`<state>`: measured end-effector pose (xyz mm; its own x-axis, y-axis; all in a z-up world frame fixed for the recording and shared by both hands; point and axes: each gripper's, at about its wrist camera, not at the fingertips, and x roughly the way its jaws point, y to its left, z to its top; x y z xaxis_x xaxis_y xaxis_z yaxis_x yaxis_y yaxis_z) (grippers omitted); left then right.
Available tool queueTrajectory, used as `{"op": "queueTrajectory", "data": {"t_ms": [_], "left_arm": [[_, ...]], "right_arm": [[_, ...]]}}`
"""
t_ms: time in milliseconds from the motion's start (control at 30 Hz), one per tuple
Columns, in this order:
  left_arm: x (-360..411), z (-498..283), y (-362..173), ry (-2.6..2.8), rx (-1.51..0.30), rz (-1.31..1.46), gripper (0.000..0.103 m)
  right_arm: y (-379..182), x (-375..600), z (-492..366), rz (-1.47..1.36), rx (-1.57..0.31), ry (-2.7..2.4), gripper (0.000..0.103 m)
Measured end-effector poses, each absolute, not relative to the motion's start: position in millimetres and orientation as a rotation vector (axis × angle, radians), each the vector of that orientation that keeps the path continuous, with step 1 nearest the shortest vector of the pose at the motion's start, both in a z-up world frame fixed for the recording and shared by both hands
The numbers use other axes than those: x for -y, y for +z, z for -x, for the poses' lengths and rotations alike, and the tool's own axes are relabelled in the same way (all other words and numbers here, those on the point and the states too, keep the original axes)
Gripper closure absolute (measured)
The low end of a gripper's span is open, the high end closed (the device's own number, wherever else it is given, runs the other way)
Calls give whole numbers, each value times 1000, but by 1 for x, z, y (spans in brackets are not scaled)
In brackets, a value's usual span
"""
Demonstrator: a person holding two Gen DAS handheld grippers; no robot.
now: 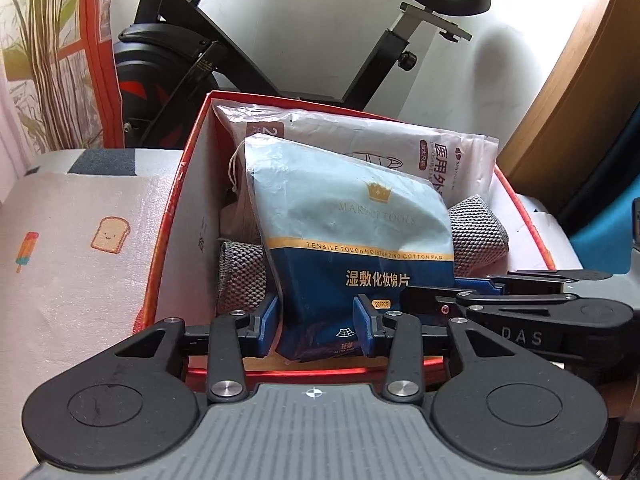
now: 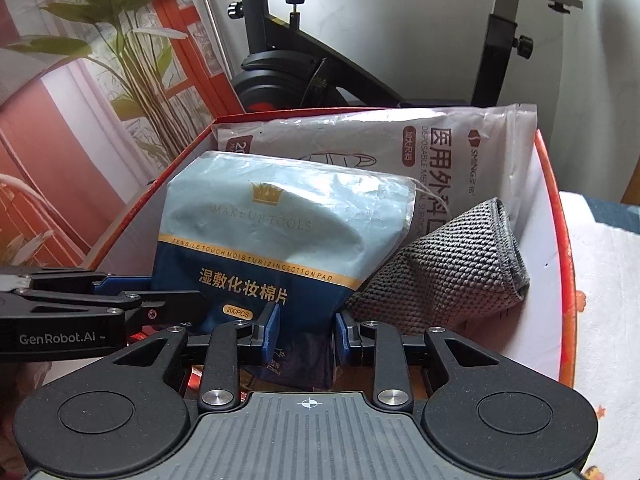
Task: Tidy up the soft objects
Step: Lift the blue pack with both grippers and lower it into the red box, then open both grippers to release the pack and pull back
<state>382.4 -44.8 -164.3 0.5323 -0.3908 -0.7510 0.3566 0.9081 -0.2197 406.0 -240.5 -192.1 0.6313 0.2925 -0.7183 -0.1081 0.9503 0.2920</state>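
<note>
A blue cotton pad pack [image 1: 352, 232] stands tilted in a red box [image 1: 176, 200] with white inner walls. My left gripper [image 1: 316, 326] is shut on the pack's bottom edge. My right gripper [image 2: 307, 330] is shut on the same pack [image 2: 276, 232] at its lower end, beside the left one. Behind the pack leans a white surgical mask pack [image 1: 400, 144], also in the right wrist view [image 2: 440, 148]. A grey knitted cloth [image 2: 448, 276] lies folded to the pack's right; part of it shows on the left [image 1: 240, 276].
The red box's rim [image 2: 560, 280] stands on a white mat with cartoon prints [image 1: 72, 264]. A black exercise bike [image 1: 224, 60] is behind the box. A plant [image 2: 132, 68] and red-framed wall are at the left. A wooden panel [image 1: 580, 92] is at the right.
</note>
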Motion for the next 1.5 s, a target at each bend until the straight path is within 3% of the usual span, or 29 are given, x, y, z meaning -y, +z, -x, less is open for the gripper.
{"op": "queueTrajectory", "data": {"t_ms": [500, 700, 767, 800, 900, 1067, 1133, 1167, 1500], "left_arm": [[40, -378, -149, -407, -822, 15, 61], [31, -367, -130, -427, -767, 48, 59], [28, -361, -121, -419, -736, 36, 48], [26, -357, -115, -416, -722, 38, 44], [17, -343, -100, -414, -683, 60, 14], [5, -312, -70, -368, -587, 54, 2], [0, -298, -59, -337, -559, 51, 0], [-2, -290, -54, -326, -540, 48, 0], [-20, -195, -16, -254, -370, 51, 0]], "right_arm": [[-209, 232, -420, -300, -970, 163, 79], [-194, 238, -399, -340, -926, 141, 69], [-180, 239, -391, -310, -883, 131, 65], [-172, 240, -385, -297, -855, 124, 58], [-146, 244, -369, -260, -780, 112, 38], [-103, 250, -331, -208, -648, 120, 20], [-88, 252, -310, -200, -593, 137, 3], [-81, 252, -298, -187, -559, 144, 0], [-28, 235, -172, -76, -288, 141, 0]]}}
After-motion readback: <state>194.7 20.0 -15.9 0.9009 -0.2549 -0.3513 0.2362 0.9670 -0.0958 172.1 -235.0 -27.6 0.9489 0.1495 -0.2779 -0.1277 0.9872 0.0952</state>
